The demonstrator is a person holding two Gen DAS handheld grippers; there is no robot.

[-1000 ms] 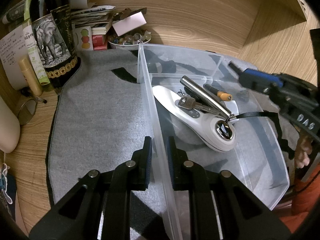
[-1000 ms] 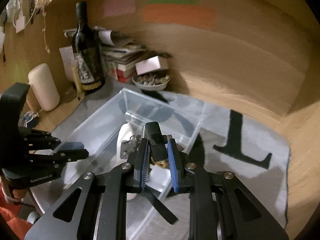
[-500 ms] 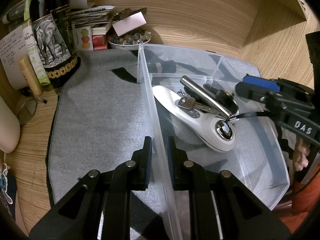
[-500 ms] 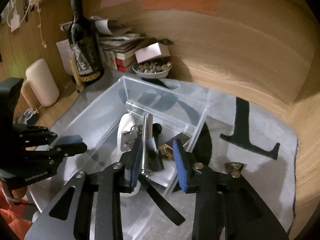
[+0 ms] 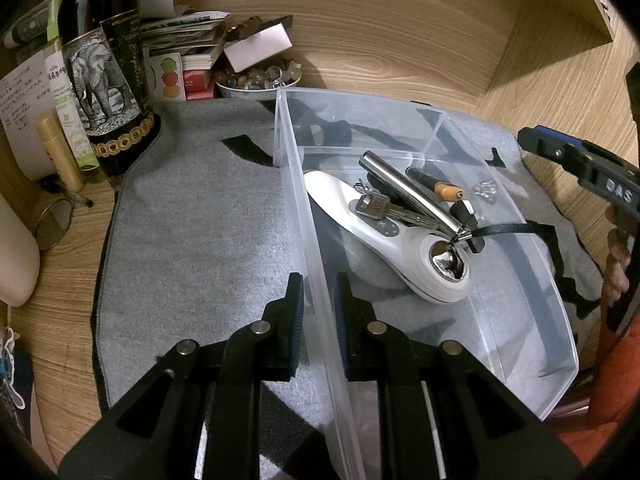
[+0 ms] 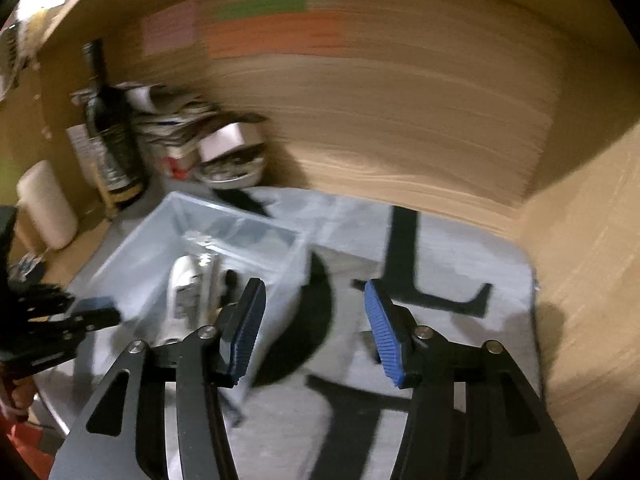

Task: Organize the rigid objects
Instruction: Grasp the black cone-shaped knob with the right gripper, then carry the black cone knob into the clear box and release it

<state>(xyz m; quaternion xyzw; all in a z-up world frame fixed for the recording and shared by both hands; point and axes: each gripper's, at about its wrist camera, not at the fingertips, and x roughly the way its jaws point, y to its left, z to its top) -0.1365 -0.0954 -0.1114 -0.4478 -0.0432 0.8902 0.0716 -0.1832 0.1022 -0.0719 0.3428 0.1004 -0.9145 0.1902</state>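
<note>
A clear plastic bin (image 5: 532, 292) sits on a grey mat (image 5: 200, 240). In it lie a white handheld device (image 5: 384, 240), a silver metal tube (image 5: 408, 188), keys (image 5: 374, 204), a black pen with an orange end (image 5: 434, 184) and a small black piece with a strap (image 5: 468, 220). My left gripper (image 5: 318, 304) is shut on the bin's left wall. My right gripper (image 6: 314, 328) is open and empty, above the mat to the right of the bin (image 6: 200, 240); it also shows at the right edge of the left wrist view (image 5: 580, 164). The right wrist view is blurred.
A dark wine bottle (image 5: 108, 76), stacked papers and boxes (image 5: 188, 52), a bowl of stones (image 5: 256, 80) and a cream cylinder (image 5: 12, 256) stand at the back left. Wooden walls close the back and right.
My right gripper opened and let the black piece with the strap drop into the bin, then pulled back up and to the right. My left gripper has kept its hold on the bin wall.
</note>
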